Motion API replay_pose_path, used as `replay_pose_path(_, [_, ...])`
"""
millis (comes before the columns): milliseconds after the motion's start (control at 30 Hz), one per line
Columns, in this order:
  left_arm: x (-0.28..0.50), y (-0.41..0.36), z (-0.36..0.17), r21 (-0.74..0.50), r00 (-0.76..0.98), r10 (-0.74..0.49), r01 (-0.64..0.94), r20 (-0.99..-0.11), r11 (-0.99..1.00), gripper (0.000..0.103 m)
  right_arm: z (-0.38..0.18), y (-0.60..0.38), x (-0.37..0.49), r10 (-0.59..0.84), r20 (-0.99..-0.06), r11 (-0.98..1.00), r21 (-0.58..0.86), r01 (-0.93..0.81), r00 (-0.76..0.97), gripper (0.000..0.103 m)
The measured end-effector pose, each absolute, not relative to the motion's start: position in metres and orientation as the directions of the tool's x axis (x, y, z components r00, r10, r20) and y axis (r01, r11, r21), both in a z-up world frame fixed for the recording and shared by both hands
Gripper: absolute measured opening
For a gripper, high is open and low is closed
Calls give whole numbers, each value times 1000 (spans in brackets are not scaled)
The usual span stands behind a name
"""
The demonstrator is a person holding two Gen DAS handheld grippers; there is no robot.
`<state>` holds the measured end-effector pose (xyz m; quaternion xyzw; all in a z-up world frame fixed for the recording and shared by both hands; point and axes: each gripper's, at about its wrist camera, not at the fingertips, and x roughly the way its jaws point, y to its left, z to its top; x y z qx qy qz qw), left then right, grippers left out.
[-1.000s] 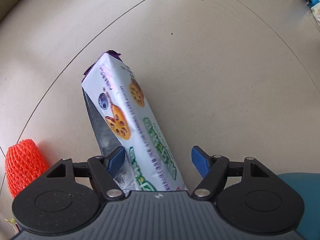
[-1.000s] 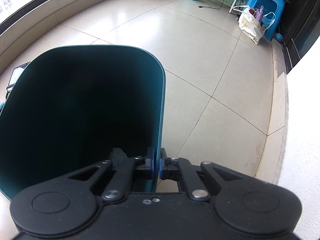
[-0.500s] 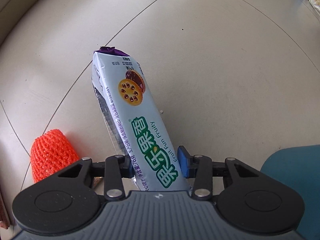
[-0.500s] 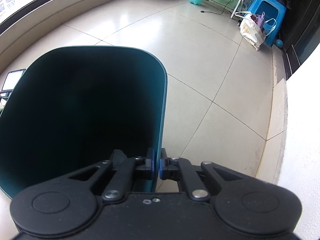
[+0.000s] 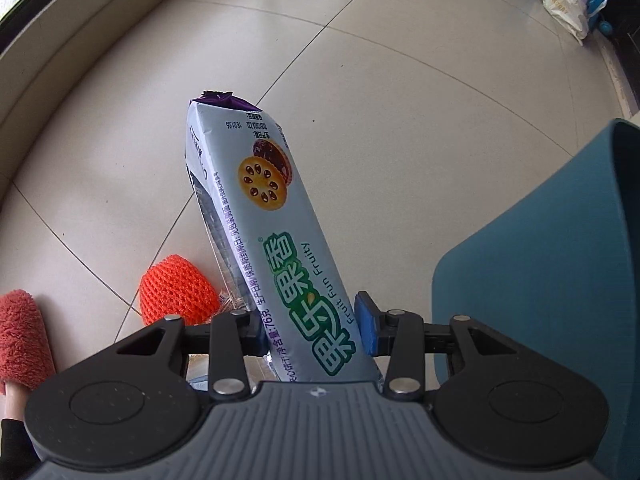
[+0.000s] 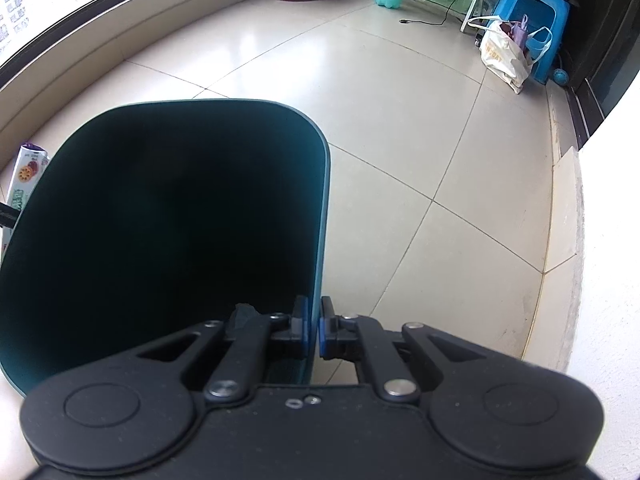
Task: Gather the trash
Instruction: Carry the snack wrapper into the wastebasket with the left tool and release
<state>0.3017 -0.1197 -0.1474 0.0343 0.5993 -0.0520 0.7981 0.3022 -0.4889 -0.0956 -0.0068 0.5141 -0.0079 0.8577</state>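
The biscuit packet [image 5: 276,236] is a long foil-film sleeve, and by its look it is light, a little crinkly and slick on its printed face. It seems to keep its box-like shape, so either biscuits or an inner tray are likely inside; a hard squeeze could crush that. The sensible place to grip is near one end across the narrow width, and that is where the left hand-held gripper [image 5: 312,334] has it: the blue pads press on both long sides of the lower end, pinching the packet. The rest of the packet runs forward and slightly left from the fingers, its torn purple end farthest away and clear of the floor [image 5: 400,92].

An orange foam net [image 5: 176,290] lies on the floor just left of and below the left fingers, probably trash to gather next. The teal bin [image 5: 540,280] stands just to the right of this hand-held gripper, its rim close beside the right finger.

The right hand-held gripper [image 6: 314,332] is pressed together on the bin's [image 6: 168,220] thin right wall, one pad inside and one outside, holding it steady. From there the packet [image 6: 24,184] shows past the bin's left edge, beyond the far left rim. The packet sits outside the bin's mouth, so dropping it in is not yet done.
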Motion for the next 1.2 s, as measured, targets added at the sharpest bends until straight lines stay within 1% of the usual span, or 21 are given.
replay_pose_path(100, [284,-125,-111,-21,310,-69,157,-948,987,40,-97,-491,304,-19,-882,1000,-15,12,470,4])
replay_pose_path(300, [256,-161,-48,-39,343,-122,240,-932,970,40,-99,-503,306,16,-882,998,40,42,471,4])
replay_pose_path(433, [236,-194,-6,-88,358,-205,318,-911,944,40,-100,-505,304,21,-877,998,50,48,479,4])
replay_pose_path(567, [229,-235,10,-140,335,-289,405,-897,904,40,-101,-508,302,23,-879,997,57,57,477,4])
replay_pose_path(767, [231,-289,-16,-206,255,-346,450,-903,869,40,-103,-513,303,37,-880,995,77,65,473,4])
replay_pose_path(833, [233,-305,-34,-173,246,-309,453,-919,875,40,-103,-515,303,42,-878,994,86,71,477,5])
replay_pose_path(1033, [243,-321,-84,-147,173,-244,441,-954,886,41,-104,-514,302,38,-876,996,72,52,480,5])
replay_pose_path(1200, [255,-328,-116,-147,123,-221,439,-968,887,41,-105,-511,298,42,-871,997,65,32,490,5])
